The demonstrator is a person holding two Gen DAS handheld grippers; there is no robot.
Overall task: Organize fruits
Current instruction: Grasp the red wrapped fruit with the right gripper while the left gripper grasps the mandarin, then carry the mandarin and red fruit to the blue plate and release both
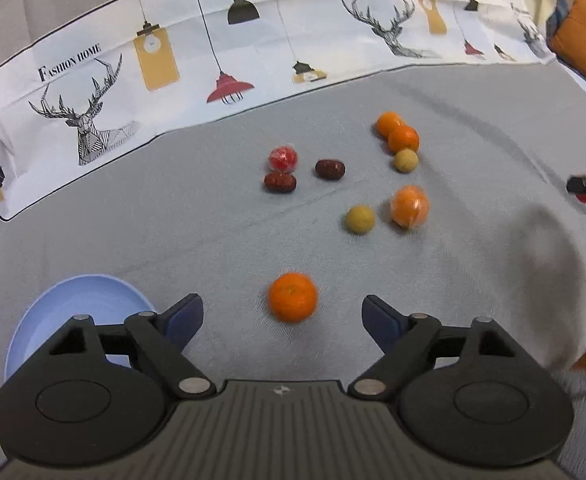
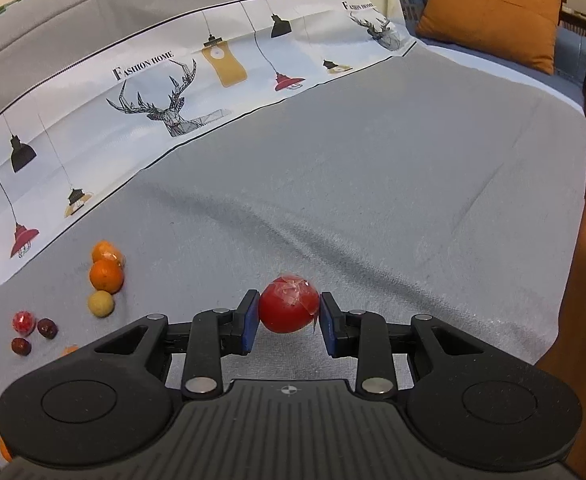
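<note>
your right tool point(image 2: 289, 316) is pinching a red fruit point(image 2: 289, 309) between its blue pads, one pad on each side at about the widest part. a clear film wraps the fruit, crinkled on top, so the surface is probably slick; hold it firmly enough that it cannot slide, but gently, since a ripe fruit would likely bruise under a hard squeeze.

your left tool point(image 1: 283, 312) is spread wide with nothing between its fingers. an orange point(image 1: 293, 297) lies on the grey bedcover point(image 1: 173, 240) just ahead of the gap. it looks light, round and ready to roll, with a firm, slightly rough skin that should give good purchase. take it across the middle, pads on opposite sides. the blue bowl point(image 1: 53, 300) sits just left of that tool, partly hidden behind its left finger.

farther out lie the rest: two oranges point(image 1: 397, 132) touching each other, a tan ball-shaped fruit point(image 1: 405, 160) against them, a film-wrapped orange point(image 1: 409, 206) beside another tan fruit point(image 1: 359, 220), and a small red wrapped fruit point(image 1: 283, 158) near two dark red dates point(image 1: 305, 176). the dates are small and oblong, so pinch them across the short side.
</note>
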